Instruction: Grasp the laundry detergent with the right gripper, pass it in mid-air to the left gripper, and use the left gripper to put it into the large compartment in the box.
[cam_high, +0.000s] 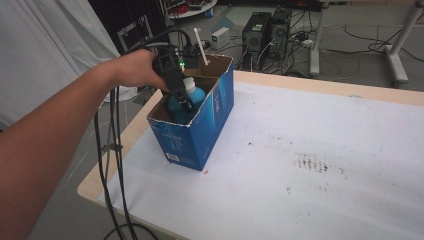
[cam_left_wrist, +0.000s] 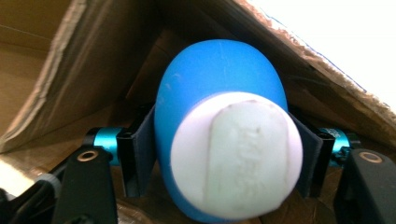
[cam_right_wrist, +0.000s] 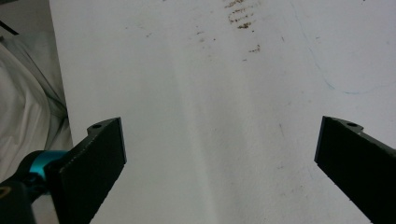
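Bottle, blue with a white cap, sits inside the box at upper left of the high view, left gripper clamped on its sides; lift straight, clear of the flaps; right gripper gapes, empty, over the table.

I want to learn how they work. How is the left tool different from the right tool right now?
The left tool is down inside the blue box, while the right tool hangs over the white table. The left tool squeezes a blue bottle; the right tool is wide open, holding nothing. Both have black jaws.
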